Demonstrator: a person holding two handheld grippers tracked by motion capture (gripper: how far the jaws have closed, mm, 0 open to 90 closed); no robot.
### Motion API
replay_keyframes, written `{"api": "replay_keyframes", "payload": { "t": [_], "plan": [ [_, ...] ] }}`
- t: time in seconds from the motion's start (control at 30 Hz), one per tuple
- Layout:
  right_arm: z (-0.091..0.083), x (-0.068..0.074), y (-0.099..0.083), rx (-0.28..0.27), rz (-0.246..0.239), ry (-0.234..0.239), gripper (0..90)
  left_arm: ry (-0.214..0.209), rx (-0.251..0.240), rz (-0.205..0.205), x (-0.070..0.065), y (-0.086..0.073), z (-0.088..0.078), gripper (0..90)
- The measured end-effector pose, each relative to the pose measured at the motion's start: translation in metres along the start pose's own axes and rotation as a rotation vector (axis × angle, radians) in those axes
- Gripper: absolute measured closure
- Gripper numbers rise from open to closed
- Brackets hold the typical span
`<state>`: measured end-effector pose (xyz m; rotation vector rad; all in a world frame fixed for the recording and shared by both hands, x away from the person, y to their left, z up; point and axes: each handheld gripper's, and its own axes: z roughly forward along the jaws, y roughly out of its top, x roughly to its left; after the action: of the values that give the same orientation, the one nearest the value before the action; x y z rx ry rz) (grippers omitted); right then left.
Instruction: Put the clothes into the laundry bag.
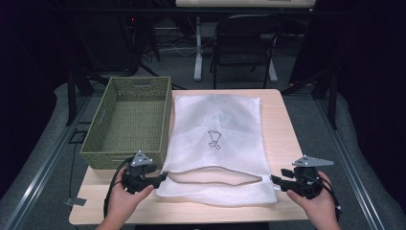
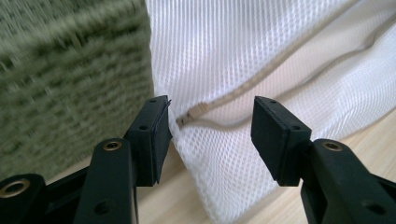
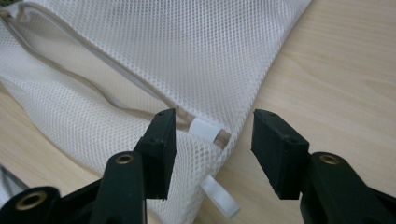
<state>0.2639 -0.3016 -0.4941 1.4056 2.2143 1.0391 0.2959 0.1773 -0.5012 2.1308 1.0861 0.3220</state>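
Both tongs, left [image 1: 160, 177] and right [image 1: 275, 180], stand apart at the mesh bag's [image 1: 215, 129] zipper ends by the surface's near edge, seemingly to spread its mouth.

— What's sitting at the left of the high view?

— A woven olive basket [image 1: 128, 120] is resting on the wooden table [image 1: 277, 129], its long side running away from the camera; a handle slot is showing in its far wall.

— And in the left gripper view?

— The basket's weave [image 2: 70, 79] is blurring across the upper left.

— Anything behind the table?

— A black folding chair [image 1: 245, 43] is standing at top centre, with a white desk leg [image 1: 197, 48] rising just left of it.
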Motion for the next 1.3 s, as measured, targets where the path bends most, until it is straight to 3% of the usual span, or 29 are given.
{"api": "replay_keyframes", "payload": {
  "t": [0.23, 0.33, 0.43, 0.53, 0.67, 0.8, 0.93, 1.13, 1.3],
  "plan": [
    [0.009, 0.011, 0.024, -0.035, -0.03, 0.028, 52.7, -0.041, -0.035, -0.023, -0.001, 0.019, 0.007, 47.9],
    [0.017, 0.02, 0.033, -0.034, -0.043, 0.055, 58.9, -0.05, -0.026, -0.028, 0.0, 0.023, 0.016, 50.0],
    [0.028, 0.03, 0.04, -0.029, -0.059, 0.067, 65.8, -0.068, -0.019, -0.041, -0.002, 0.026, 0.025, 54.0],
    [0.039, 0.039, 0.043, -0.035, -0.065, 0.089, 71.1, -0.079, -0.031, -0.035, -0.004, 0.027, 0.032, 64.0],
    [0.053, 0.047, 0.04, -0.048, -0.057, 0.102, 74.7, -0.082, -0.014, -0.049, -0.005, 0.023, 0.045, 74.7],
    [0.067, 0.048, 0.031, -0.02, -0.062, 0.086, 78.1, -0.098, 0.009, -0.073, -0.004, 0.015, 0.059, 80.4],
    [0.078, 0.044, 0.022, 0.004, -0.046, 0.083, 80.1, -0.097, 0.047, -0.065, -0.004, 0.01, 0.067, 82.2],
    [0.087, 0.041, 0.014, 0.037, -0.035, 0.077, 81.6, -0.058, 0.075, -0.023, -0.003, 0.006, 0.072, 82.0],
    [0.093, 0.036, 0.007, 0.094, -0.048, 0.072, 82.6, -0.051, 0.096, -0.031, 0.0, 0.0, 0.077, 81.9]
  ]
}}
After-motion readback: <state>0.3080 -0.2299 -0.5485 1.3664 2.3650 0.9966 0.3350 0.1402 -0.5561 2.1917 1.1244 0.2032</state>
